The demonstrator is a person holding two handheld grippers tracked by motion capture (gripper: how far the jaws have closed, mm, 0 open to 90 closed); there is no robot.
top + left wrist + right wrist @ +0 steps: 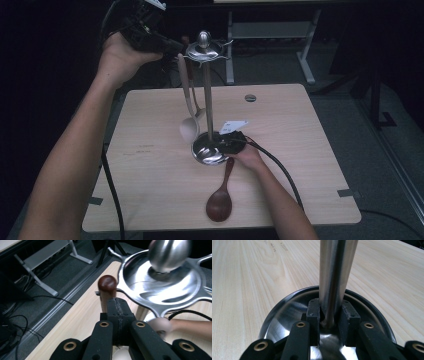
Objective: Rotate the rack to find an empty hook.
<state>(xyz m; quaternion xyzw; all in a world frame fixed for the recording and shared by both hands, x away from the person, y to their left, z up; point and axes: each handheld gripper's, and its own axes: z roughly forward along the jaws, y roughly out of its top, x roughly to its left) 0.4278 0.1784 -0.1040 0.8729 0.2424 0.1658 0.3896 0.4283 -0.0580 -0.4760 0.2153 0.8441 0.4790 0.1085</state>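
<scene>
at the rack top: left gripper (117, 308) clenches the dark-handled utensil (107, 290), hooking it
rack pole (334, 277): right gripper (330, 315) grasps it
left: brown spoon (220, 200) on table (150, 150)

Our left gripper (172, 48) is up high at far left, arm raised & wrist bent, jaws closed tight. Our right gripper (227, 143) sits low near centre, forearm stretched in from near right, jaws partly closed w/ pads (313, 311) pressing in.
</scene>
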